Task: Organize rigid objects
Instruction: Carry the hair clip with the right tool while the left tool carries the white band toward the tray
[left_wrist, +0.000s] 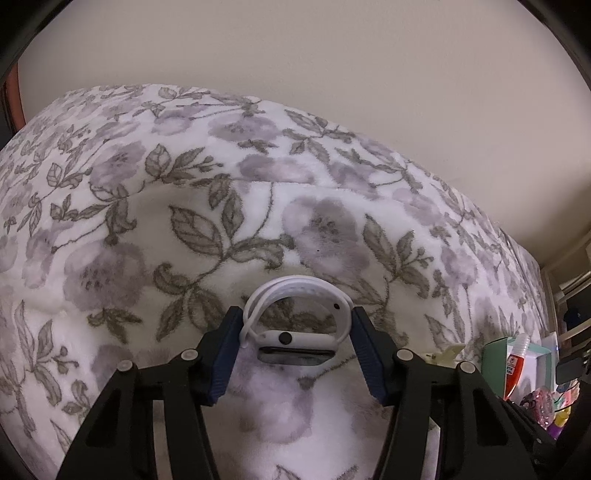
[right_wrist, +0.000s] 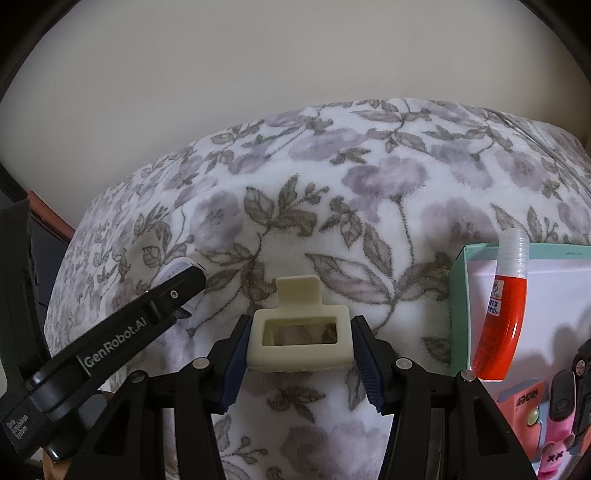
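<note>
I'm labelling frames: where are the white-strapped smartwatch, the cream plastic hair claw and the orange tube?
white-strapped smartwatch (left_wrist: 291, 338): left wrist view, case side.
cream plastic hair claw (right_wrist: 299, 356): right wrist view, lower frame.
orange tube (right_wrist: 498, 317): right wrist view, orange body.

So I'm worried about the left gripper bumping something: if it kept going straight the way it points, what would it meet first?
The white watch, which already sits between the left gripper's fingers. Just behind it is the flowered blanket, probably very close; depth is hard to judge.

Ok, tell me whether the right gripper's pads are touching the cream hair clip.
Touching. In the right wrist view both blue pads of the right gripper press the sides of the cream hair clip, no gap visible.
</note>
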